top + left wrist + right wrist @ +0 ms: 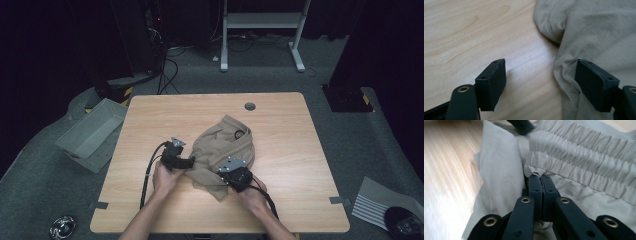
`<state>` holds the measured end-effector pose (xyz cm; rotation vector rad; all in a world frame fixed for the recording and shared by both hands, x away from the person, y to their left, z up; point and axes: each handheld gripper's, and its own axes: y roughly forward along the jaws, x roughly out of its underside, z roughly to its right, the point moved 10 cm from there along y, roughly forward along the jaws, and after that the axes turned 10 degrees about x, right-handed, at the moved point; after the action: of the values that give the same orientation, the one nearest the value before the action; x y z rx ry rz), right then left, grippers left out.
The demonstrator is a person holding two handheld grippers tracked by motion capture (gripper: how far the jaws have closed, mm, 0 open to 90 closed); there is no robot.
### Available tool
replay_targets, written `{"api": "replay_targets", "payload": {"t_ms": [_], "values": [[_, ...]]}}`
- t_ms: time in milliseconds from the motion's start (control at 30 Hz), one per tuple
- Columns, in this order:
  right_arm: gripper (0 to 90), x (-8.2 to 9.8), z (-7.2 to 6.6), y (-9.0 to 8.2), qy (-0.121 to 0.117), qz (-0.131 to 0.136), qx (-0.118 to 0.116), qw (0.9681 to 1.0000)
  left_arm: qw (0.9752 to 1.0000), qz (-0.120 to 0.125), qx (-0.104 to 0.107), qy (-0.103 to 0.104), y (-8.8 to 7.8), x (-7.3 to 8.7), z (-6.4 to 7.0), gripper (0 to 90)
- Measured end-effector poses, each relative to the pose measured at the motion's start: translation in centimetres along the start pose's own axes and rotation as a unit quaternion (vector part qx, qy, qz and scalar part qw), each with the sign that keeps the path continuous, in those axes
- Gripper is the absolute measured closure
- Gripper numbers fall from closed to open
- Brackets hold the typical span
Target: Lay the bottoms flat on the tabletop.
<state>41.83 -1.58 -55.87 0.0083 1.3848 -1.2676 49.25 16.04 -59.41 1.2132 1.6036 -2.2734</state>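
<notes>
High view: the light wooden counter (280, 125) is evenly lit from overhead; surroundings fall into near-black. Gripper views: bright and soft, near black fingers (491, 83) slightly defocused, with wood grain streaked by blur at the left edge.

Floor: grey carpet (260, 75) around my table (150, 115).
Twelve o'clock: white frame (260, 22), dark.
Nine o'clock: grey bin (90, 132).
</notes>
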Motion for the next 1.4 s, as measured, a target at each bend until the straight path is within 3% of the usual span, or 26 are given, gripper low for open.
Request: {"api": "replay_targets", "payload": {"t_ms": [133, 200, 300, 367, 467, 533, 633, 867, 967, 1033, 1167, 1200, 1233, 1267, 1367, 1400], "values": [[89.0, 1.1, 0.8, -1.6, 0.000, 0.006, 0.012, 0.9999, 1.0000, -0.005, -0.002, 0.001, -0.7, 0.8, 0.3, 26.5], [88.9, 2.4, 1.7, -2.7, 0.016, 0.003, 0.010, 0.9998, 0.9999, -0.012, 0.004, 0.002, -0.9, 1.1, 0.6, 25.1], [88.4, 3.2, 2.2, -3.1, 0.022, 0.003, 0.006, 0.9997, 0.9996, 0.027, 0.011, -0.001, -1.5, -0.3, 0.9, 26.0], [88.3, 3.3, 2.3, -3.2, 0.019, 0.004, 0.007, 0.9998, 0.9985, 0.050, 0.015, -0.018, -1.8, -1.3, 0.6, 26.2], [88.3, 3.3, 2.4, -3.2, 0.016, 0.003, 0.007, 0.9998, 0.9975, 0.062, 0.015, -0.029, -1.8, -2.2, 0.1, 26.2], [87.9, 3.6, 2.4, -3.1, 0.014, -0.003, 0.005, 0.9999, 0.9970, 0.059, 0.009, -0.050, -0.7, -2.7, -0.7, 26.2], [87.1, 3.8, 2.4, -2.9, 0.014, -0.005, 0.002, 0.9999, 0.9973, 0.044, 0.004, -0.059, 0.7, -2.6, -1.2, 25.2], [87.0, 3.8, 2.2, -2.8, 0.005, -0.005, 0.000, 1.0000, 0.9951, 0.060, -0.013, -0.078, 2.1, -3.1, -1.7, 25.4], [86.9, 3.9, 2.2, -2.7, 0.004, -0.007, -0.005, 1.0000, 0.9962, 0.049, -0.030, -0.066, 2.5, -3.2, -1.7, 25.4], [87.0, 4.0, 2.2, -2.8, 0.003, -0.005, -0.006, 1.0000, 0.9974, 0.037, -0.048, -0.040, 2.6, -3.0, -1.7, 24.3], [87.0, 4.1, 2.4, -3.1, 0.003, -0.005, -0.005, 1.0000, 0.9966, 0.033, -0.055, -0.052, 2.5, -2.9, -2.1, 22.7], [87.1, 4.2, 2.7, -3.4, 0.002, -0.004, -0.001, 1.0000, 0.9964, 0.025, -0.069, -0.041, 2.1, -2.7, -2.3, 23.4], [87.1, 4.2, 2.7, -3.4, 0.002, -0.004, -0.001, 1.0000, 0.9964, 0.025, -0.069, -0.041, 2.1, -2.7, -2.3, 24.1], [87.1, 4.3, 3.1, -3.8, 0.003, -0.003, 0.005, 1.0000, 0.9953, 0.021, -0.091, -0.024, 1.6, -2.6, -2.7, 25.4], [87.1, 4.5, 3.7, -4.2, 0.012, 0.002, 0.009, 0.9999, 0.9950, 0.019, -0.095, -0.023, 1.3, -2.3, -2.9, 27.3], [87.1, 4.6, 4.3, -4.6, 0.025, 0.006, 0.010, 0.9996, 0.9950, 0.017, -0.096, -0.024, 1.1, -2.2, -3.0, 27.7]]}}
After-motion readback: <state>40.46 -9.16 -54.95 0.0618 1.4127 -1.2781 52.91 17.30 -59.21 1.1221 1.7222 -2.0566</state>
